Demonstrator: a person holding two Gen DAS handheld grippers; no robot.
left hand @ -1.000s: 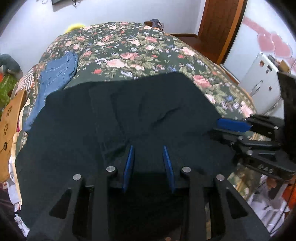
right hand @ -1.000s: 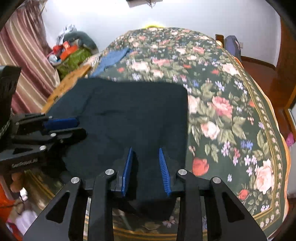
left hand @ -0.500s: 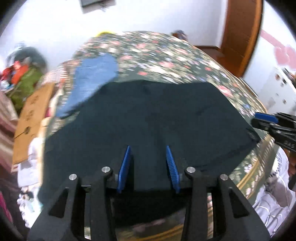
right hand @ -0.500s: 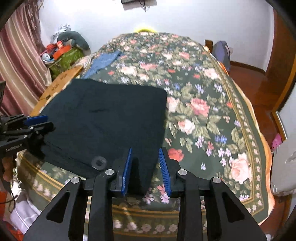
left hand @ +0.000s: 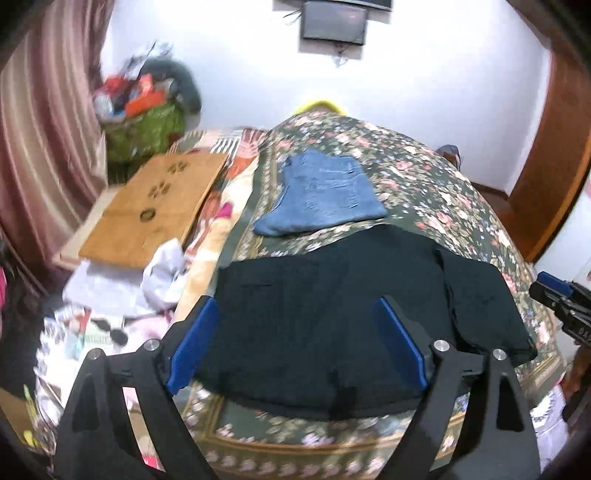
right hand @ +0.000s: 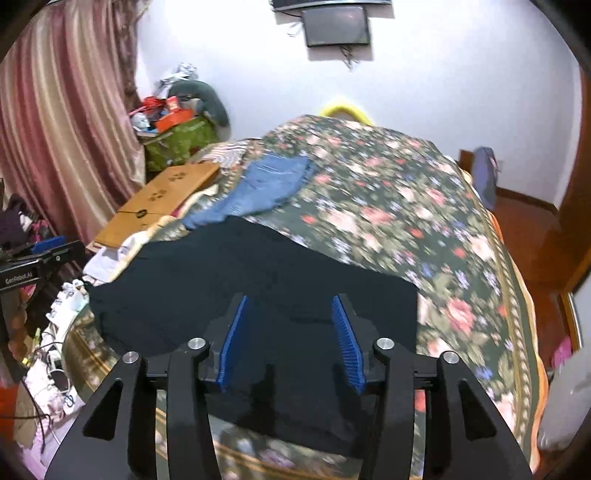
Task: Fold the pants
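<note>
- While the black pants (left hand: 332, 325) are lying folded flat at the near edge of the floral bedspread (right hand: 388, 206), a striped pink curtain (right hand: 62, 122) is hanging far to the left of them.
- A wooden board (left hand: 151, 210) with paw prints is lying left of the pants, off the bedspread, with white cloth and clutter (left hand: 122, 288) spilling below it.
- A green bag (right hand: 181, 140) stuffed with red and orange items is sitting beyond the board, against the wall.
- The left gripper (left hand: 295, 339) is hanging over the pants with its jaws having just been opening wide; nothing is gripped between its blue pads (left hand: 192, 343).
- Folded blue jeans (left hand: 325, 192) are lying just beyond the pants on the bedspread, apart from them.
- A dark screen (right hand: 336, 26) is hanging on the wall above the bed.
- The right gripper (right hand: 291, 339) is also hovering over the pants, its jaws having just been opening, moderately apart and holding nothing.
- A wooden door frame (left hand: 546, 155) is standing to the right of the pants.
- In the right wrist view, "GenRobot.AI" is showing on the left gripper's body at the left edge.
</note>
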